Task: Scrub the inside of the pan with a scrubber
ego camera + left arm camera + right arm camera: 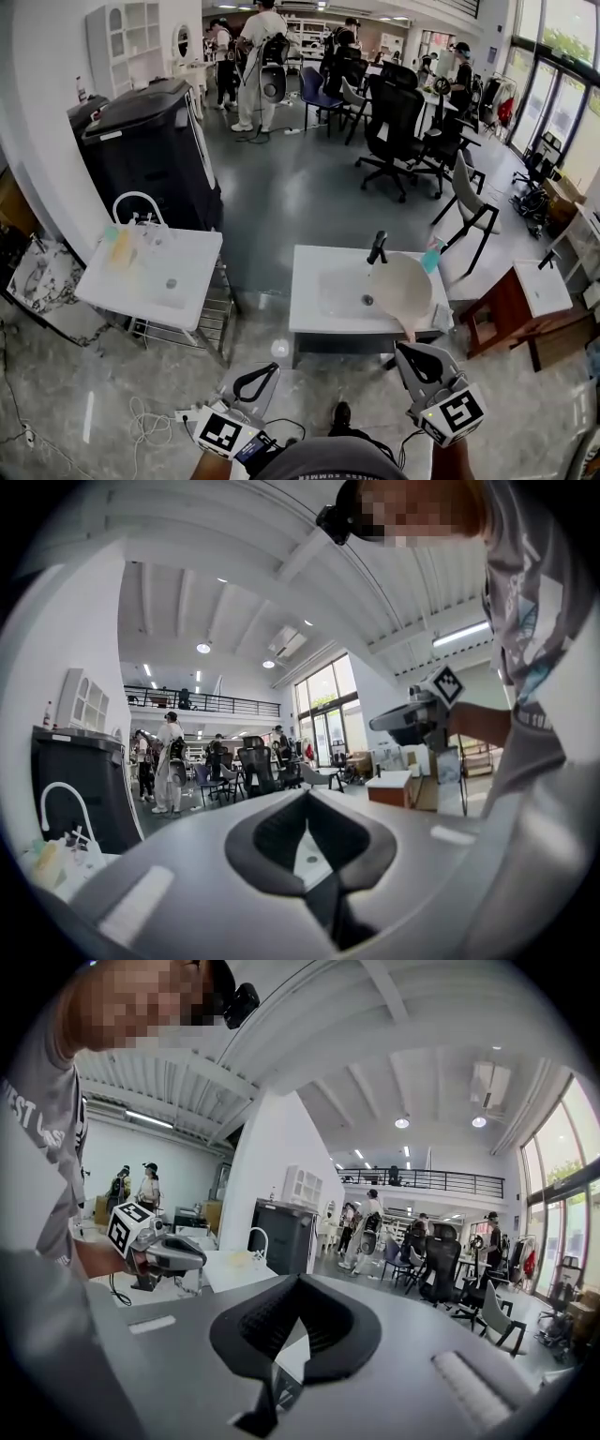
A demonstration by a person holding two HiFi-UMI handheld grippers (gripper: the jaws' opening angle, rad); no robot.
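A cream pan [400,286] lies tilted in the basin of the white sink table [314,305], its handle pointing toward me, below a dark faucet [377,247]. A small teal item [432,255] stands behind the pan; I cannot tell what it is. Both grippers hang near my body, well short of the table. My left gripper [271,368] [307,796] is shut with nothing in it. My right gripper [402,348] [298,1279] is also shut and holds nothing. Each gripper shows in the other's view: the right one [412,720], the left one [174,1253].
A second white sink table [155,272] with a curved white faucet [137,202] stands at the left, beside a black cabinet [150,141]. A brown stand [511,309] is at the right. Office chairs [394,127] and several people fill the back of the room. Cables [150,427] lie on the floor.
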